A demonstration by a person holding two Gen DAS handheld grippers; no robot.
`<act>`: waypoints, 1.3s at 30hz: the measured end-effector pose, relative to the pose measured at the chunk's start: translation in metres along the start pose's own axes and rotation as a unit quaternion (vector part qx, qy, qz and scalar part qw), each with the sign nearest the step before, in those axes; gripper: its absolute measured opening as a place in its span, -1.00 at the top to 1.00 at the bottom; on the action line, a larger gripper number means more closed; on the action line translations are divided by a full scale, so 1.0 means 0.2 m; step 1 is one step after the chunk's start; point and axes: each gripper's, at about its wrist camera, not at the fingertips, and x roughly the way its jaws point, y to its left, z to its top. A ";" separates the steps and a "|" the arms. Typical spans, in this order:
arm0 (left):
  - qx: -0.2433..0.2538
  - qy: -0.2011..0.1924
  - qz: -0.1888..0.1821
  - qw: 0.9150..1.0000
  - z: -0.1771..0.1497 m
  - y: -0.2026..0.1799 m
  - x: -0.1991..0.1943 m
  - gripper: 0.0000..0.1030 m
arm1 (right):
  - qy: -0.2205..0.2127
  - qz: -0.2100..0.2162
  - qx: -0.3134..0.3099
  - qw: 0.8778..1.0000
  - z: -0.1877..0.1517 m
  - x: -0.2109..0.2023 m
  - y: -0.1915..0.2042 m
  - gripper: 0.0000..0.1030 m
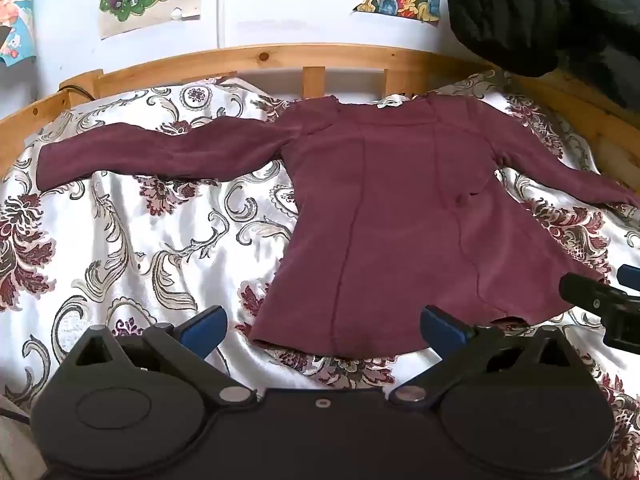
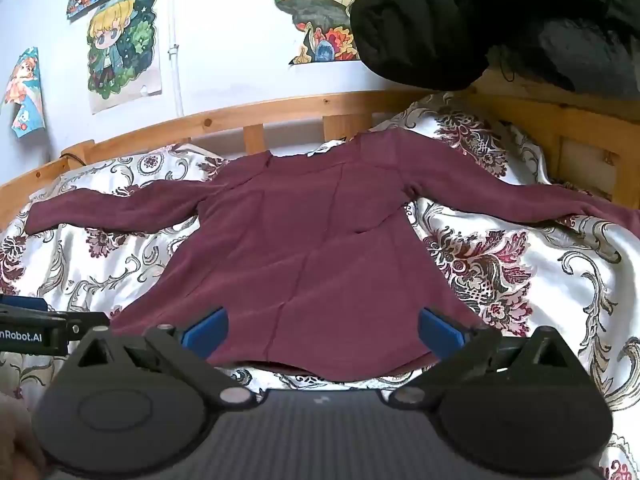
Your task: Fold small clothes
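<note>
Your left gripper [image 1: 322, 330] hangs over the near edge of the bed with its blue pads [image 1: 204, 326] spread wide, nothing between them. The maroon long-sleeved top [image 1: 384, 216] starts just beyond: its hem's left corner lies between and just ahead of the fingertips, apart from both pads.

Your right gripper [image 2: 322, 330] is also spread wide and holds nothing. In its view the hem sits right in the gap between the blue pads [image 2: 440, 334]; whether the pads touch cloth, can't tell. Each gripper shows at the other view's edge, cut off by the frame.

The top lies flat on the floral bedspread [image 1: 132, 240], hem toward you, neckline pointing away at the wooden bed rail [image 1: 248, 58]. The body's long axis runs from you toward the rail; the two sleeves stretch out sideways, so the widest span runs left to right. Vertical seams run down the body.

The right sleeve's cuff runs off the left view's edge; in the right view it lies out toward the bed's side. A pale bit at the neckline is too small to read. A black padded garment [image 2: 460, 20] fills the top right corner, mostly cut off, and covers part of the posters [image 2: 120, 44] on the wall.
</note>
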 end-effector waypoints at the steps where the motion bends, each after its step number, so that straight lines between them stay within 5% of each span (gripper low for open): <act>1: 0.000 0.000 0.000 1.000 0.00 0.00 0.00 -0.99 | -0.001 0.000 0.000 1.000 0.00 0.00 0.00 -0.99; 39: 0.008 0.009 0.002 1.000 -0.01 -0.01 0.02 -0.99 | 0.014 -0.006 0.008 1.000 -0.01 0.01 -0.01 -0.99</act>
